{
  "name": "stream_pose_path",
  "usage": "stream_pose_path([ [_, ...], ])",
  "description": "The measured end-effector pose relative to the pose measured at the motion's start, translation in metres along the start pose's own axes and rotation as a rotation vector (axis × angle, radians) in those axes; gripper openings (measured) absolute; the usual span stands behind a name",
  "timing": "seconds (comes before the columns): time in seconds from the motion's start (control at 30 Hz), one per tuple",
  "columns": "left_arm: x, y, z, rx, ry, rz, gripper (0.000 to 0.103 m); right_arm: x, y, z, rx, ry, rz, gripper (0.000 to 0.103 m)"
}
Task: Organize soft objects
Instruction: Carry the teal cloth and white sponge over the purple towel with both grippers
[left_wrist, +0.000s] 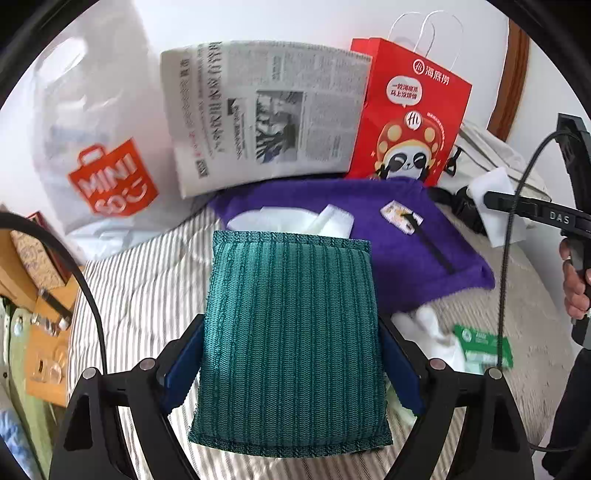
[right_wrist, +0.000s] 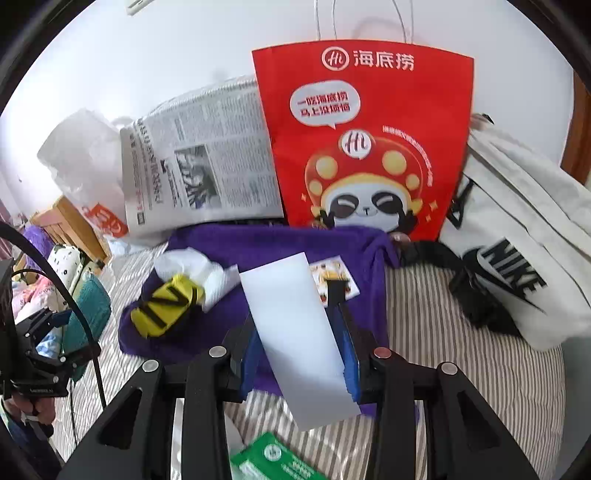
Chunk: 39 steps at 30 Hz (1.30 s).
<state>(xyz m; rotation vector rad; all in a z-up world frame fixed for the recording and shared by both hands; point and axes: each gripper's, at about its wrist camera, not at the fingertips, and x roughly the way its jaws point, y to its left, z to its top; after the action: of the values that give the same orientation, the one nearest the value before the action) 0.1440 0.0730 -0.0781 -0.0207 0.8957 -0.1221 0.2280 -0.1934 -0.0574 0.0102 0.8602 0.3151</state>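
Left wrist view: a teal knitted pad (left_wrist: 291, 343) is seen clamped between the blue pads of the left hand-held gripper (left_wrist: 291, 363), lifted clear of the striped bed (left_wrist: 147, 288). In the right wrist view a white foam block (right_wrist: 299, 339) is held fast between the pads of the right hand-held gripper (right_wrist: 299, 354), raised above a purple towel (right_wrist: 229, 243) spread at the middle of the bed. On that towel, to the left, a yellow and black soft item (right_wrist: 168, 308) is left lying against crumpled white tissue (right_wrist: 188, 262), and a small printed card (right_wrist: 334, 280) lies further right. A green packet (right_wrist: 273, 459) rests on the near part of the bed. At the far side a newspaper (right_wrist: 199, 166), a red paper bag (right_wrist: 364, 140) and a white Nike bag (right_wrist: 524, 266) are propped. Two soft things are judged to be in hand but not yet put away; where they belong cannot be told, and most sorting seems still ahead.
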Motion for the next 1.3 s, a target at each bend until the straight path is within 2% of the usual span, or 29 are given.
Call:
stream_pose_path([
  [0.27,0.015,-0.008,0.039,0.012,-0.016,-0.013,0.087,0.029,-0.002,0.022,-0.020,0.034,-0.003,0.038],
  [0.47,0.037,-0.008,0.060,0.015,0.001,0.010,0.087,0.046,-0.012,0.028,-0.011,0.063,-0.030,0.038],
  [0.77,0.071,-0.016,0.094,0.005,0.009,-0.019,0.087,0.059,-0.013,0.028,-0.018,0.083,-0.018,0.038],
  [1.07,0.098,-0.016,0.099,-0.010,0.049,-0.014,0.087,0.103,-0.007,0.013,-0.036,0.203,0.008,0.038],
  [1.3,0.104,-0.005,0.094,-0.028,0.060,-0.005,0.087,0.125,-0.002,-0.001,-0.067,0.263,-0.035,0.038],
])
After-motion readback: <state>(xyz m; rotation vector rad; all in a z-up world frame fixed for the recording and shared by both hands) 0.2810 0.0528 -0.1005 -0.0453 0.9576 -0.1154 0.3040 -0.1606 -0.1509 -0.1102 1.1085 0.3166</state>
